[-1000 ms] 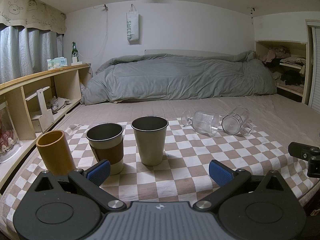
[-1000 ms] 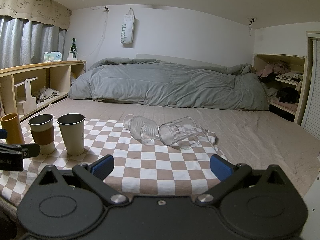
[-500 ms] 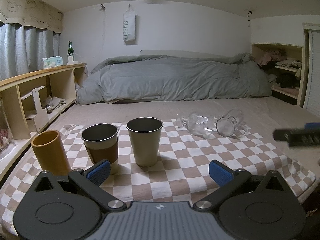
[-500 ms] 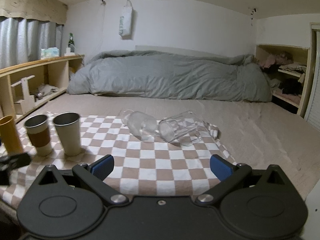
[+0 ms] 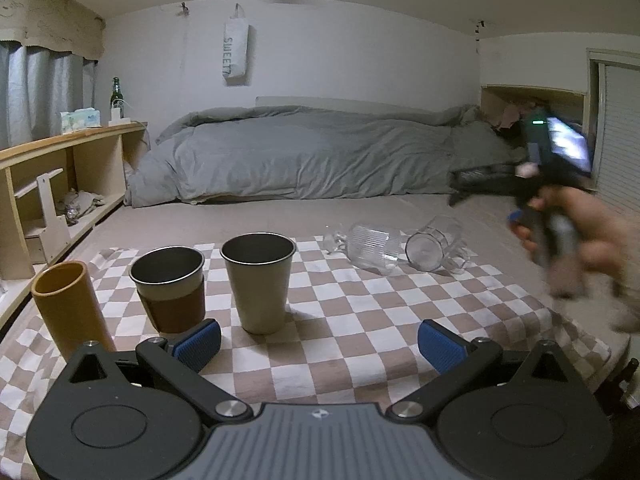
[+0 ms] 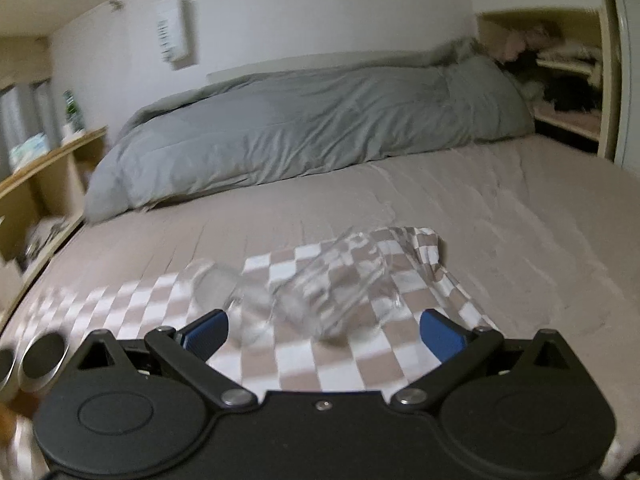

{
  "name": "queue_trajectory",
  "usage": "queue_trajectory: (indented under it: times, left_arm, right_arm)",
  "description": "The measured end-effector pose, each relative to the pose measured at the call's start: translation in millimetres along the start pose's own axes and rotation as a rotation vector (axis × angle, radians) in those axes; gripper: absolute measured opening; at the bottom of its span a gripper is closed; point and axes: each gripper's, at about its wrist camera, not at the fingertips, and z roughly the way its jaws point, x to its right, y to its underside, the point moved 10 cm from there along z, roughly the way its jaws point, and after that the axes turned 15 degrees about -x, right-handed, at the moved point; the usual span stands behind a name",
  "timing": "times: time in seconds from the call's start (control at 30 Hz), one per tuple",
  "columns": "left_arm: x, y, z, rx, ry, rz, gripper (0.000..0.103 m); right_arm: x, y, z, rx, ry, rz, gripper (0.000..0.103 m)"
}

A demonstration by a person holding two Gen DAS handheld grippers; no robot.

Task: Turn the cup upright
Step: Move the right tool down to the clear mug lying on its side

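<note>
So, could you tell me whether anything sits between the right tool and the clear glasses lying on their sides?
Nothing visible does. The right tool is open, and only bare checkered cloth lies between it and the smooth glass just ahead. The ribbed glass lies beside it to the left, nearly touching, so it may crowd the grasp.

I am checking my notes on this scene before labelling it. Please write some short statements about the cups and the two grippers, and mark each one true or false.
1. Both clear glass cups, the ribbed one and the smooth one, lie on their sides. True.
2. The steel cup is tipped over. False: it stands upright on the checkered cloth.
3. The left gripper is open and holds nothing. True.
4. The right gripper is shut on a glass. False: its jaws are open, the glasses lying just ahead.
5. The orange cup stands upright. True.
</note>
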Motion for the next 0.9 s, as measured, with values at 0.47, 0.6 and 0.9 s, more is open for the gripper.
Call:
queue_trajectory:
  times: [0.47,0.6,0.9]
  left_arm:
    - [-12.2,7.2,11.0,-0.078,-0.009,-0.016,0.103]
    - [-11.6,7.4,10.4,-0.076,-0.003,-0.018,0.103]
    - [-7.7,3.7,8.2,-0.052,0.009,-0.022,0.103]
  right_arm:
    - [26.8,-35.9,141.5,-0.122,-0.060,0.494,0.093]
    - [36.7,-21.8,167.2,-0.183,-0.155,0.643,0.085]
    - [21.9,5.6,140.7,-0.283,-0.280,0.545,0.075]
